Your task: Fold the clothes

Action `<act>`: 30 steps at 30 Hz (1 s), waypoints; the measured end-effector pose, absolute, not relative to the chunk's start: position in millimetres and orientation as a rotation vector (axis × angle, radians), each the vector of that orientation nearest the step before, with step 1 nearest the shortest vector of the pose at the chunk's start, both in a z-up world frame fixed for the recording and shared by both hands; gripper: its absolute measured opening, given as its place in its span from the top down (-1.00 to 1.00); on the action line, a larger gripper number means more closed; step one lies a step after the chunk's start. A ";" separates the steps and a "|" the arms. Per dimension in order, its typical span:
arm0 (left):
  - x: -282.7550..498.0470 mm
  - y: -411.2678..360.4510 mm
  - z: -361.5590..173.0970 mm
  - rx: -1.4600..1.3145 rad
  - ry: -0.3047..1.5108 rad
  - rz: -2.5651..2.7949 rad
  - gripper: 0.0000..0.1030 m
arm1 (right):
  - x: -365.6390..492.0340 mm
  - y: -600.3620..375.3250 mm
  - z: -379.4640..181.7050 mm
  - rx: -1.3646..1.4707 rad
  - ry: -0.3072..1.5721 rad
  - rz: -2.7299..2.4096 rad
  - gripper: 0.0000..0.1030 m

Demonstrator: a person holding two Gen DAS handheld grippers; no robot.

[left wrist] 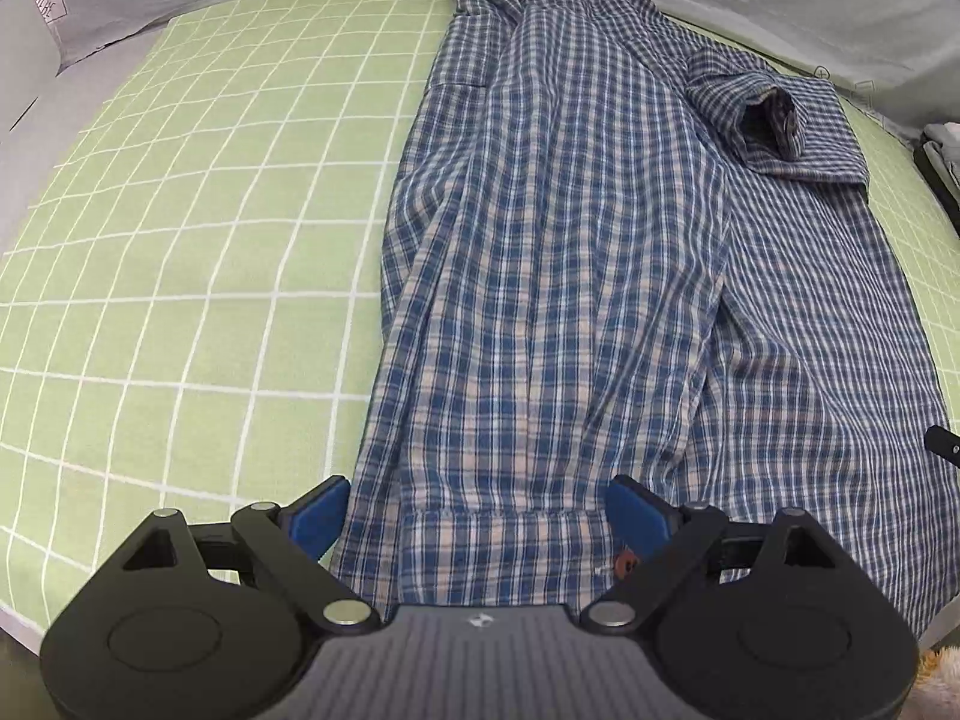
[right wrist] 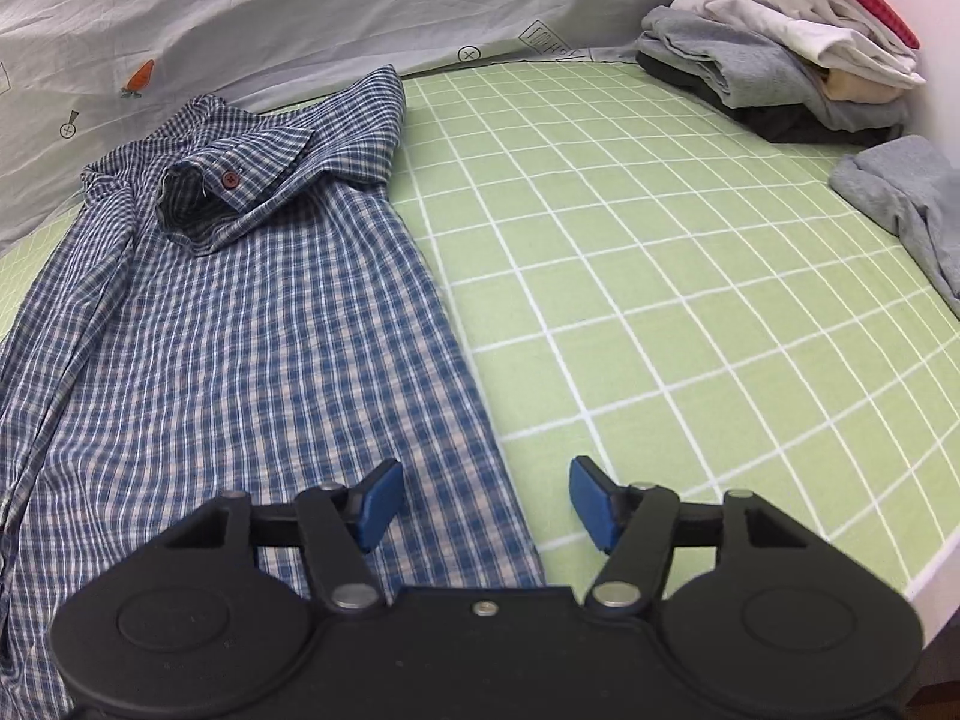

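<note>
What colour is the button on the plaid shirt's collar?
Dark red; the button on the plaid shirt shows best in the right wrist view.

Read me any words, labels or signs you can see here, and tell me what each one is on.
Boxed lettering on the grey printed sheet: too blurred and creased to read.
Arrow-shaped label on the same sheet: letters not legible.
Circled cross signs: symbols, no words.
Plaid shirt and grippers: no text visible.

plaid shirt [right wrist: 240, 312] flat on green grid sheet [right wrist: 660, 300], right gripper [right wrist: 486, 501] parted above its hem, folded clothes pile [right wrist: 792, 60] far right
</note>
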State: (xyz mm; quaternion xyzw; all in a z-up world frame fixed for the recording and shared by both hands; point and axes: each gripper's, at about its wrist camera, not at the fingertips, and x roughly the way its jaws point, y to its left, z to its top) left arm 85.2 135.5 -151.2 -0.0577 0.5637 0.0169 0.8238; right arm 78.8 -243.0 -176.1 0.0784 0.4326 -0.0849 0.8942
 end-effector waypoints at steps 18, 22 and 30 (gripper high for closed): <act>60.3 152.3 -158.6 -0.056 1.192 -0.069 -0.85 | 55.3 -125.3 -135.8 0.349 0.753 0.105 0.98; 58.7 153.0 -159.4 -0.044 1.183 -0.093 -0.87 | 60.1 -92.7 -151.4 0.411 0.798 0.189 0.98; 57.9 152.7 -159.6 -0.031 1.189 -0.113 -0.89 | 60.3 -84.1 -180.5 0.455 0.915 0.165 0.63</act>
